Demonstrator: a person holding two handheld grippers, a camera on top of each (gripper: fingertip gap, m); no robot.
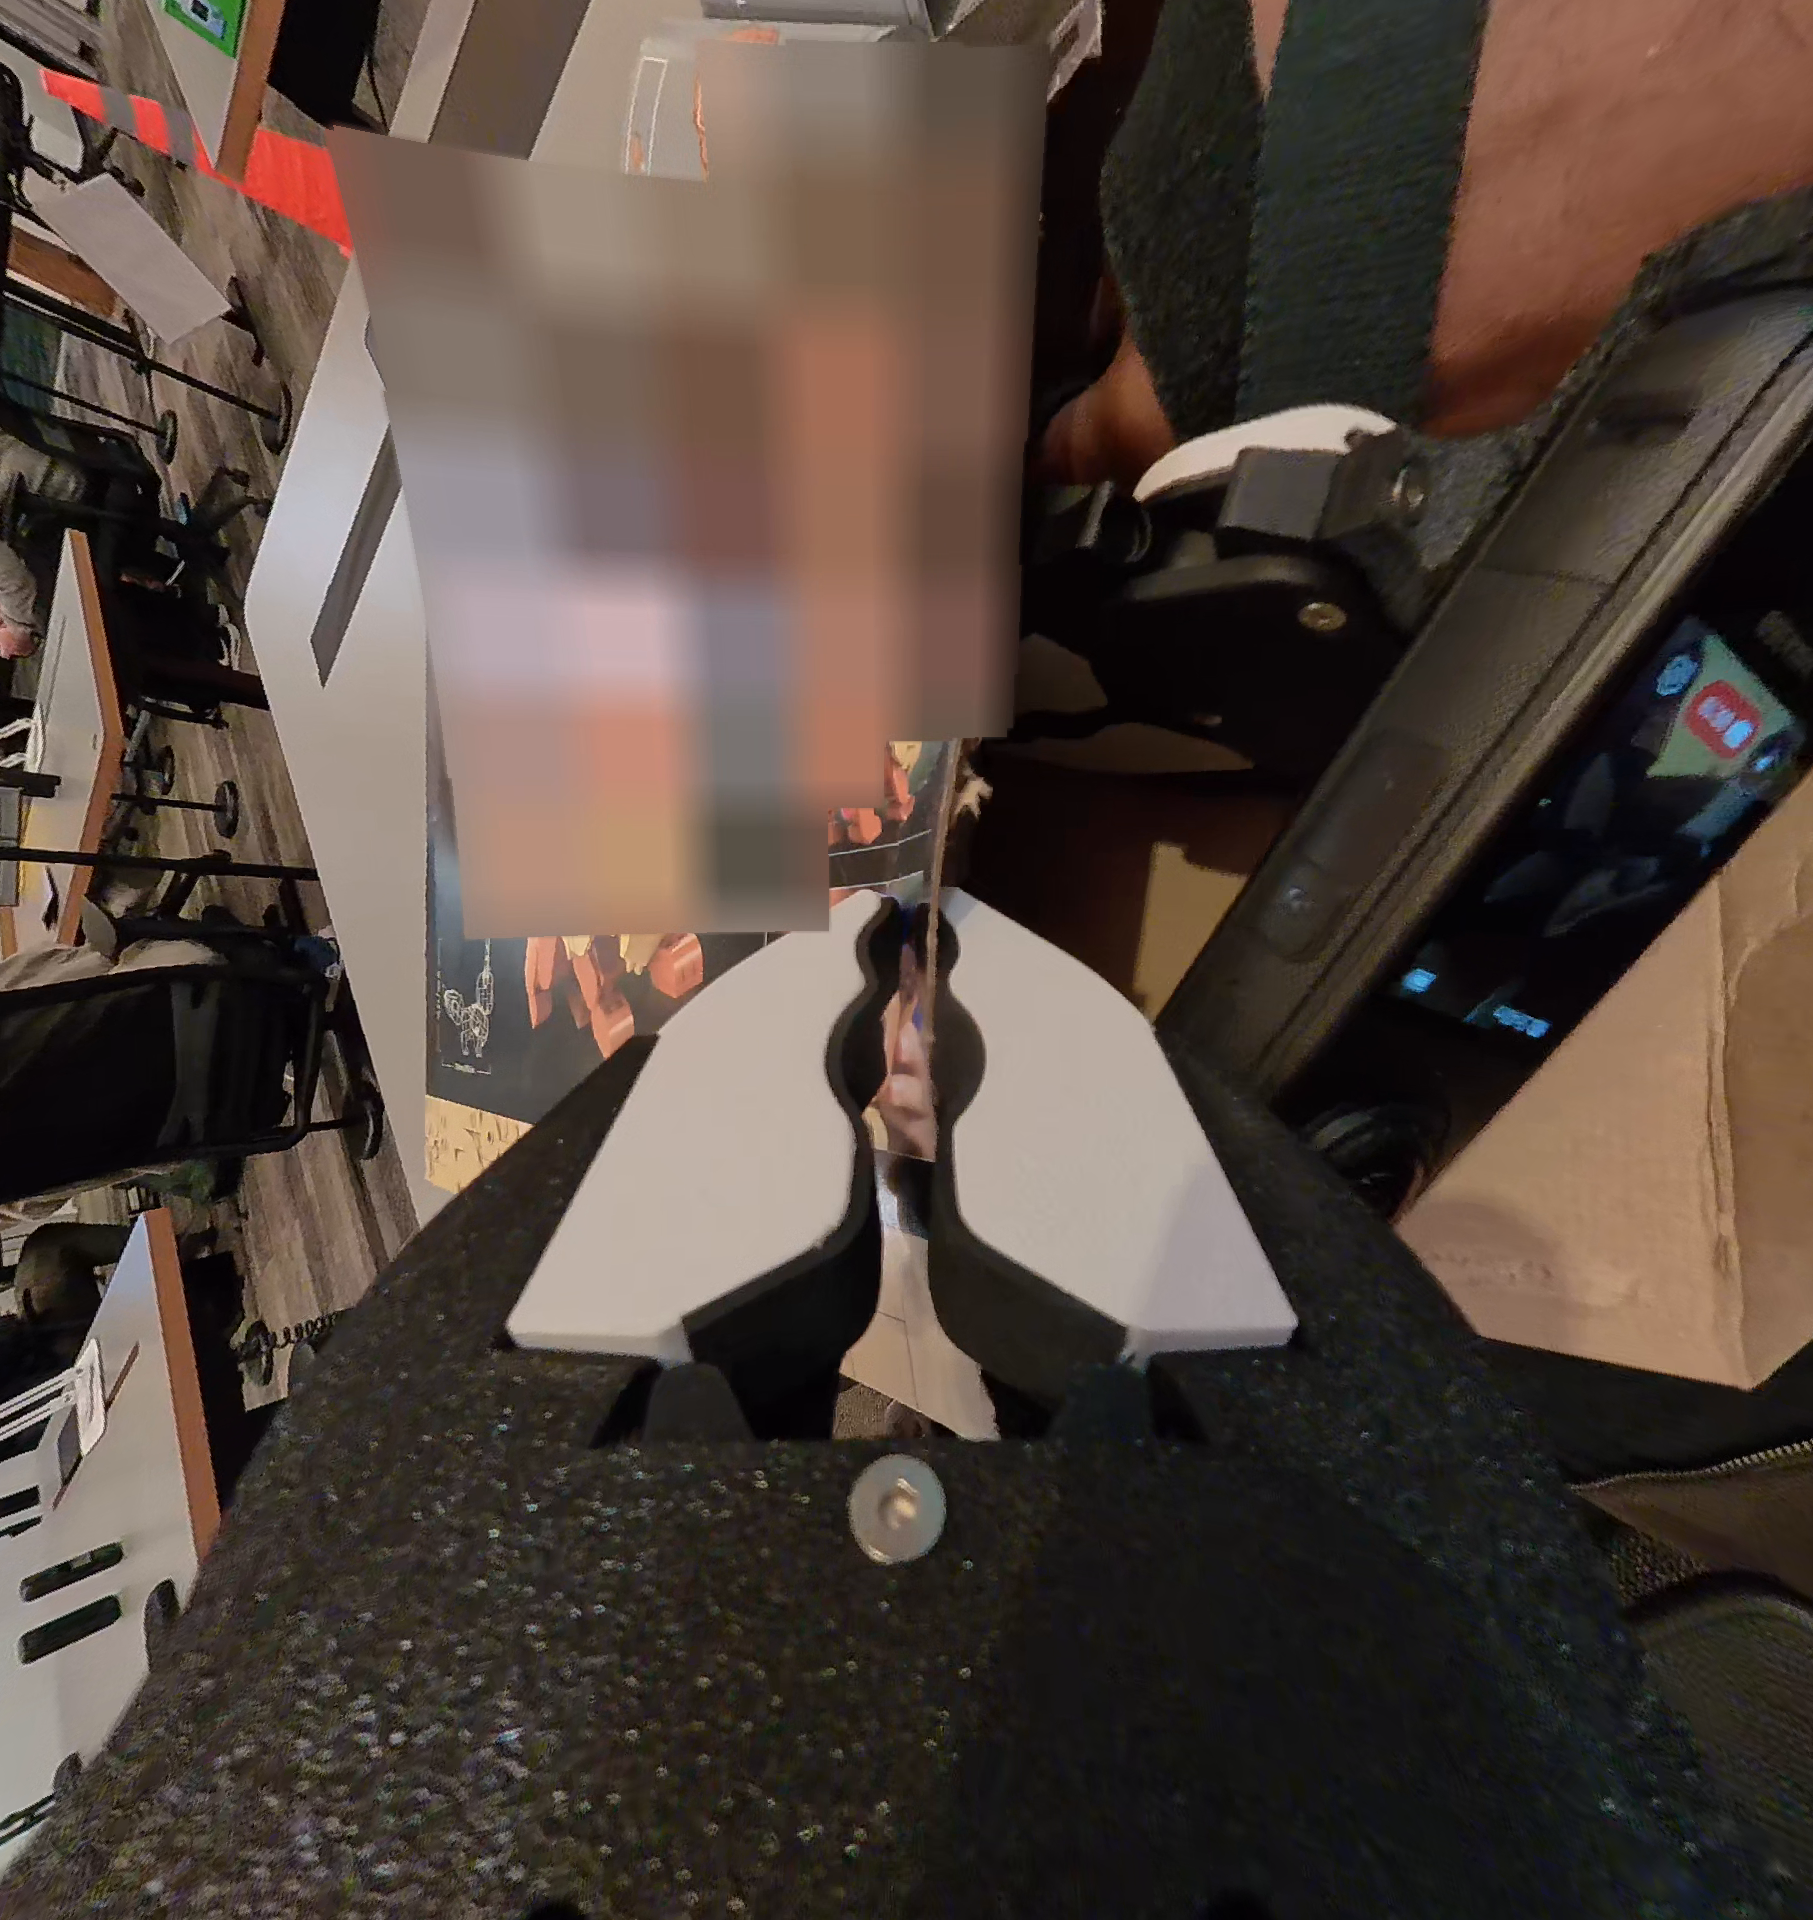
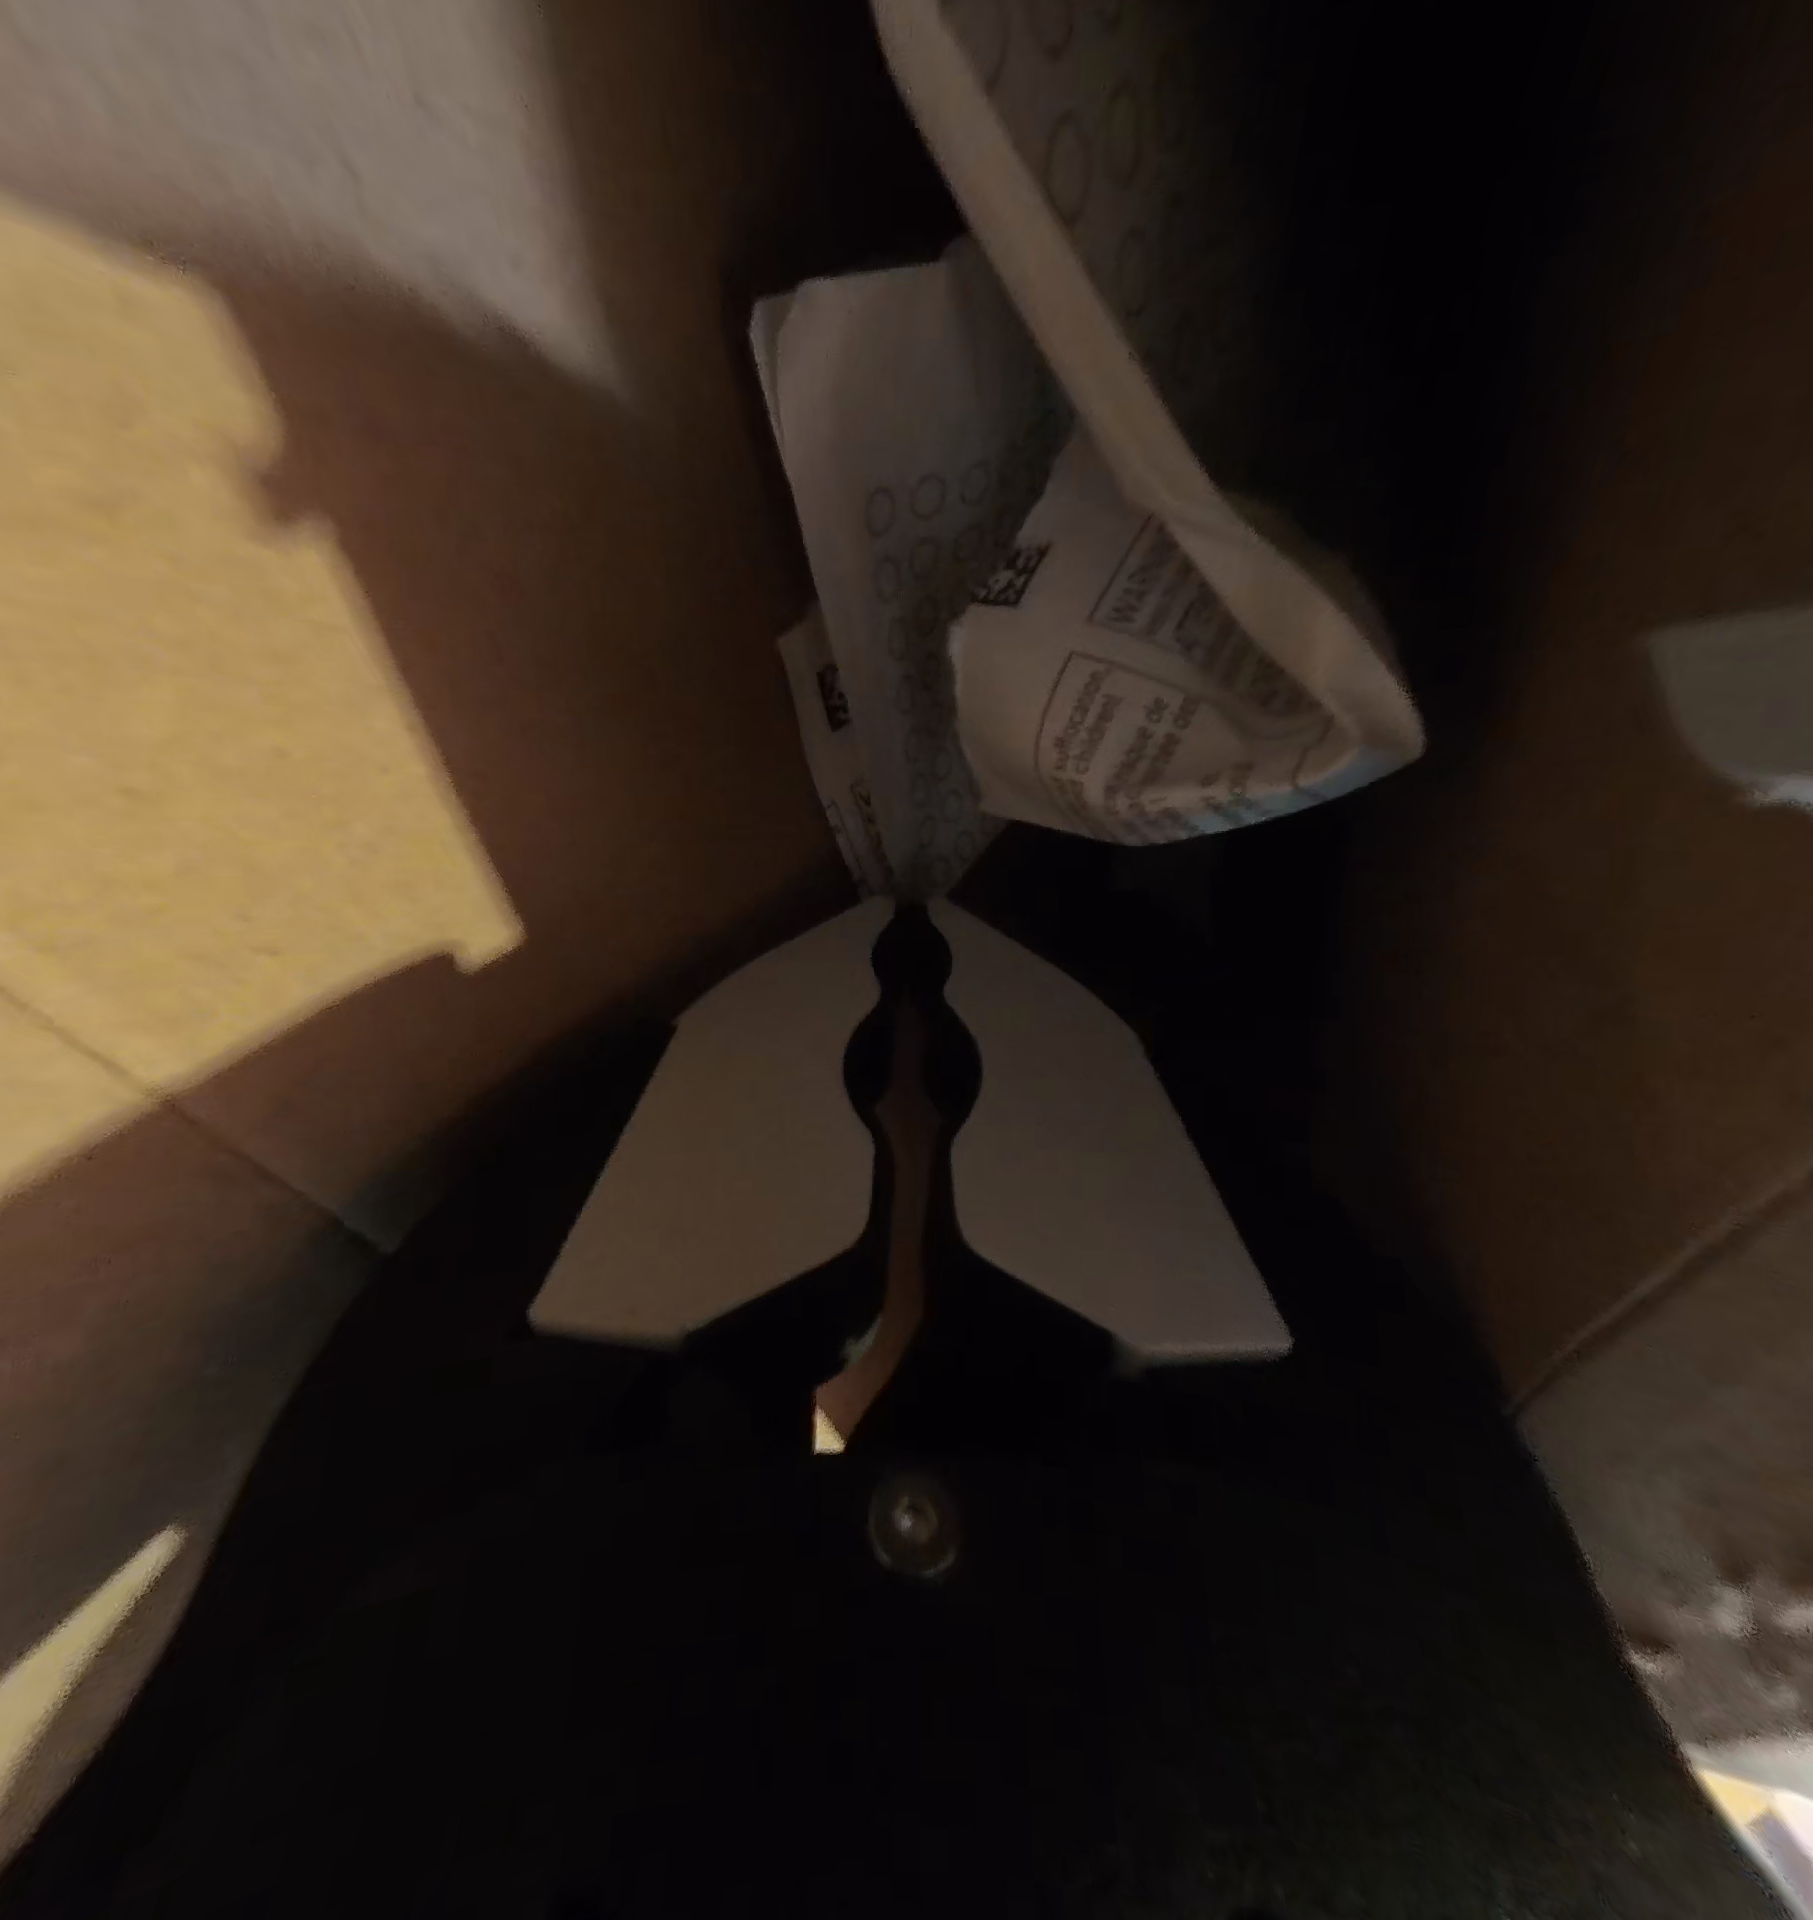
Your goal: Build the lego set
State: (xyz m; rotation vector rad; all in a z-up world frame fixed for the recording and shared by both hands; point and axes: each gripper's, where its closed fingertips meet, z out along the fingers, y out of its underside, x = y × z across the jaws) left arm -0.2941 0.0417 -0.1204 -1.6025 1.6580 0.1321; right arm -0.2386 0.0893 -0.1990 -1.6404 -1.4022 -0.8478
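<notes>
In the left wrist view my left gripper (image 1: 917,914) is shut on the thin cardboard wall (image 1: 946,821) of the lego box. The box's printed outer face (image 1: 590,997) with orange models lies left of the fingers. In the right wrist view my right gripper (image 2: 912,906) is inside the brown box (image 2: 590,644). It is shut on the lower corner of a white paper parts bag (image 2: 1089,665). A second white bag (image 2: 1047,208) lies behind and above it.
The right gripper's black body with its camera screen (image 1: 1567,790) fills the right of the left wrist view, reaching into the box's brown inside (image 1: 1660,1091). A person's arm (image 1: 1608,156) is above it. Desks and chairs (image 1: 102,520) stand far left.
</notes>
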